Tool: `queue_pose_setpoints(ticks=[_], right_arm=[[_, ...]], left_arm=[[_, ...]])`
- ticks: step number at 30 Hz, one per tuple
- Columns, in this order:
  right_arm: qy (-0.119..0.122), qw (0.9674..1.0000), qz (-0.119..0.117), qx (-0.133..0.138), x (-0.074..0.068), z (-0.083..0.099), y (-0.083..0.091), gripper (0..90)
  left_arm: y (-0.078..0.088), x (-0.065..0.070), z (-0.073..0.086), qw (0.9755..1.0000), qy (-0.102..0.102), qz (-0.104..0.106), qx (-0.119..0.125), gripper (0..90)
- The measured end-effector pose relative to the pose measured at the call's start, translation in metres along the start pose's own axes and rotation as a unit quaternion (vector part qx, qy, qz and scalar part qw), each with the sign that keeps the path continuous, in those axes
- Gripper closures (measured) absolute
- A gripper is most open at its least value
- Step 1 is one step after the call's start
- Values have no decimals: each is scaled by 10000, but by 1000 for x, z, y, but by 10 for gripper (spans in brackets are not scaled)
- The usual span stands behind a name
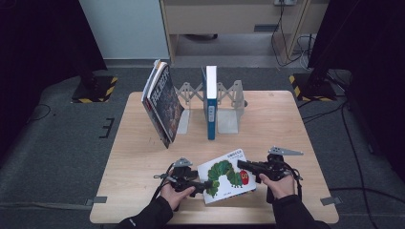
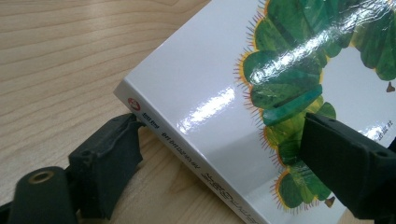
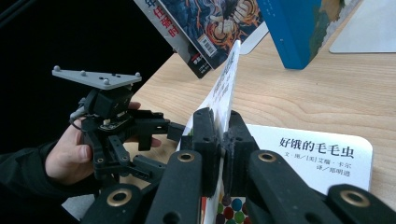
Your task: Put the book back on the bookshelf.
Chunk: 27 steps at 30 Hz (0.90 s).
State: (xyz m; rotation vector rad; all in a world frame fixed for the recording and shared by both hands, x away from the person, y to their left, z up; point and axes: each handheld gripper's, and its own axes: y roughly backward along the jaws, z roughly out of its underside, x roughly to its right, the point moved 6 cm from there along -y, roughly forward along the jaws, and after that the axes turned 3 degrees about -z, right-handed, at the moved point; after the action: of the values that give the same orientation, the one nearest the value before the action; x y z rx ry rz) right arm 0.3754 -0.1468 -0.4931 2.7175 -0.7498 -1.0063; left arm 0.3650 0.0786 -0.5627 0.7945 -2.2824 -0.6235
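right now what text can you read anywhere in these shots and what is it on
"好饿的毛毛虫": title on the white caterpillar book.
Smaller author lines beneath it: too small to read surely.
Its spine print: blurred.
Leaning dark book barcode and lettering: unreadable.
Blue book spine label: too small.

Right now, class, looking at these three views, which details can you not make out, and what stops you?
- Left gripper view: the spine lettering on the picture book is blurred and cut off by the bottom edge.
- High view: the blue book stands edge-on, so its cover is hidden.
- Right gripper view: the right gripper, with its jaws shut, hides the lower part of the lifted cover.
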Motion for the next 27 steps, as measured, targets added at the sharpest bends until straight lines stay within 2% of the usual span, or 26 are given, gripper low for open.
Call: queue_pose_setpoints(ticks=[4, 7, 11, 13, 16, 18, 20, 27], right_arm=[[43, 10000, 18, -26, 1, 1, 0, 862], [56, 10000, 51, -45, 2, 1, 0, 859], [65, 9999, 110, -74, 5, 3, 1, 853], [105, 9997, 209, -114, 7, 4, 1, 844], [149, 9990, 389, -185, 11, 7, 1, 825], [268, 9972, 628, -306, 14, 10, 1, 807], [266, 9962, 756, -344, 16, 12, 0, 779], [435, 9893, 1264, -577, 26, 19, -2, 674]], left_arm=[[-5, -1, -1, 9998, -77, 168, 43, 81], [-9, -1, 0, 9994, -15, 334, 16, 61], [-9, -2, -1, 9994, 8, 341, 6, 82], [-8, -3, -2, 9994, 60, 327, 3, 121], [-8, -4, -2, 9996, 32, 278, -9, 162], [-7, -4, -1, 9997, 8, 244, -38, 186], [-6, -3, -1, 9997, -11, 233, -88, 218], [-7, 0, 1, 9998, -114, 149, -104, 249]])
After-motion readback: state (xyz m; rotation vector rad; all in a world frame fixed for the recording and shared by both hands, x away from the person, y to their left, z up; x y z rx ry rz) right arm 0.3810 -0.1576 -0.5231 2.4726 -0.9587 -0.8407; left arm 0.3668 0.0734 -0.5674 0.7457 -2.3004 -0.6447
